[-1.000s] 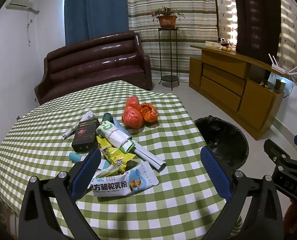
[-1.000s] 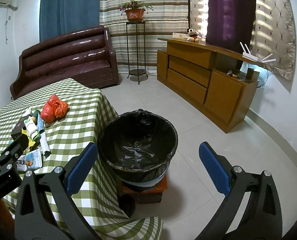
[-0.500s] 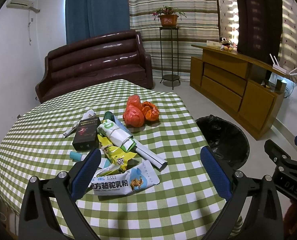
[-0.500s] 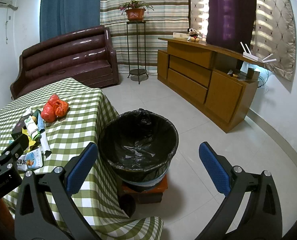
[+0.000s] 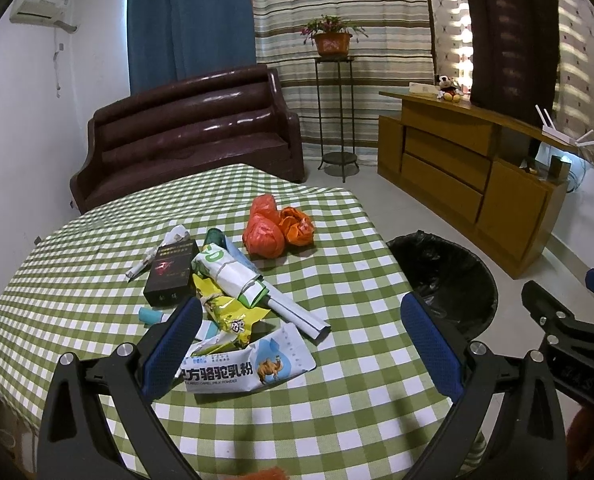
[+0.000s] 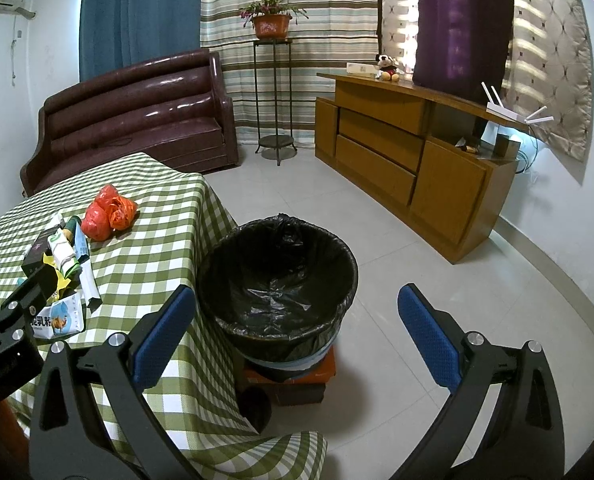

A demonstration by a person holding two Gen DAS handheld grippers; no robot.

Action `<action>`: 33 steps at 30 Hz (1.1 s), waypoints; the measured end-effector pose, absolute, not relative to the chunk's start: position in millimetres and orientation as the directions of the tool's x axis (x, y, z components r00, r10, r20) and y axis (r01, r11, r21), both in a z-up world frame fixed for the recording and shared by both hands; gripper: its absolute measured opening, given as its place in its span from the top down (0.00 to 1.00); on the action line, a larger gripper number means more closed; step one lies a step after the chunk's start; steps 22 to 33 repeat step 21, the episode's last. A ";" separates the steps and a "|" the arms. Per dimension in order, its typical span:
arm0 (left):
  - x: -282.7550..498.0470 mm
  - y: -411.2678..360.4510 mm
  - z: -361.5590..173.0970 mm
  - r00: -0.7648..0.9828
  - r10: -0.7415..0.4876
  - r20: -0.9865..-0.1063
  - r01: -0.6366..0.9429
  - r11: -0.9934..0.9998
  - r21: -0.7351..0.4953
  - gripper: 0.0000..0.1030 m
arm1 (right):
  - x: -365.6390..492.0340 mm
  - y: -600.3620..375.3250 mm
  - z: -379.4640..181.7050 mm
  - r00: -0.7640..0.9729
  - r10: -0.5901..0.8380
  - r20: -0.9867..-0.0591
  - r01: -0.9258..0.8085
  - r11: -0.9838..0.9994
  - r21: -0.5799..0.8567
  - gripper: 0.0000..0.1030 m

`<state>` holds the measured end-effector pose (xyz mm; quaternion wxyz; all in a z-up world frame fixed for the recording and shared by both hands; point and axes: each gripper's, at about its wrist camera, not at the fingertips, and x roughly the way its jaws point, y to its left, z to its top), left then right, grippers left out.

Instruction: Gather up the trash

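Two grippers hang spread wide and empty: the left gripper [image 5: 301,344] above the green-checked table [image 5: 337,400], its fingers framing a white camel-milk pouch [image 5: 253,364], and the right gripper [image 6: 297,332] over the black-lined trash bin [image 6: 277,272] beside the table. Behind the pouch lie a yellow wrapper [image 5: 229,312], a rolled paper tube [image 5: 293,312], a black box [image 5: 169,272] and orange-red plastic bags [image 5: 275,232].

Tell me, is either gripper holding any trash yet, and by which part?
No. The left gripper and right gripper are both open and empty; the trash lies on the table.
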<state>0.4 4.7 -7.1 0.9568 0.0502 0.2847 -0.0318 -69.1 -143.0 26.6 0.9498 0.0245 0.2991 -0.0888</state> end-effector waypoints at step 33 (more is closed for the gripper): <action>1.4 6.1 -6.3 0.835 -0.028 -0.550 0.077 0.995 0.067 0.06 | -69.0 -140.0 25.0 0.805 -0.154 -0.574 0.183 0.983 -0.006 0.04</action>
